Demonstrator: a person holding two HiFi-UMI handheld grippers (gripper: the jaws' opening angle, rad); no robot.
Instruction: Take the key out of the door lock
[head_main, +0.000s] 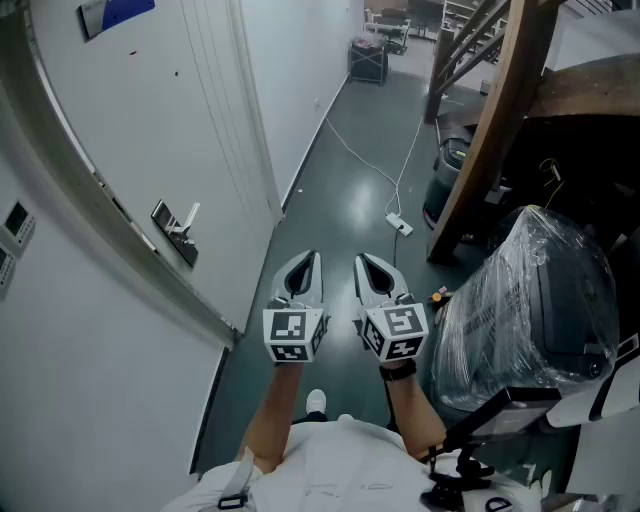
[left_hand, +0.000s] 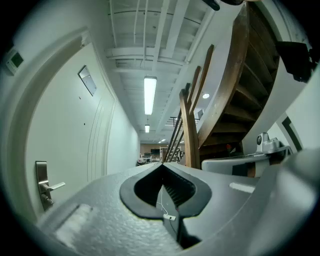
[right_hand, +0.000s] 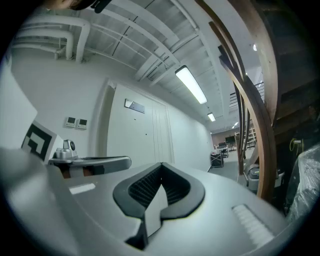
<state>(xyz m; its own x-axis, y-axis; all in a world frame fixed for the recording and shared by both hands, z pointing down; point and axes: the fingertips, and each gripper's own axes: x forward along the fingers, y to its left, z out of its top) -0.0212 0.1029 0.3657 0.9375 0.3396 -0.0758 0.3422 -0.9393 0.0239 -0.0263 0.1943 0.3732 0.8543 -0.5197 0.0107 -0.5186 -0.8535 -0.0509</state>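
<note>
The white door fills the left of the head view. Its metal lock plate and lever handle sit on it, well left of and beyond both grippers. The handle also shows at the lower left of the left gripper view. The key is too small to make out. My left gripper and right gripper hang side by side over the dark floor, pointing down the corridor. Both are shut with nothing in them, as the left gripper and right gripper show in their own views.
A wooden staircase beam slants down at the right. A plastic-wrapped bulky object stands close by my right arm. A white cable and power strip lie on the floor ahead, and a cart stands far down the corridor. Wall control panels sit beside the door frame.
</note>
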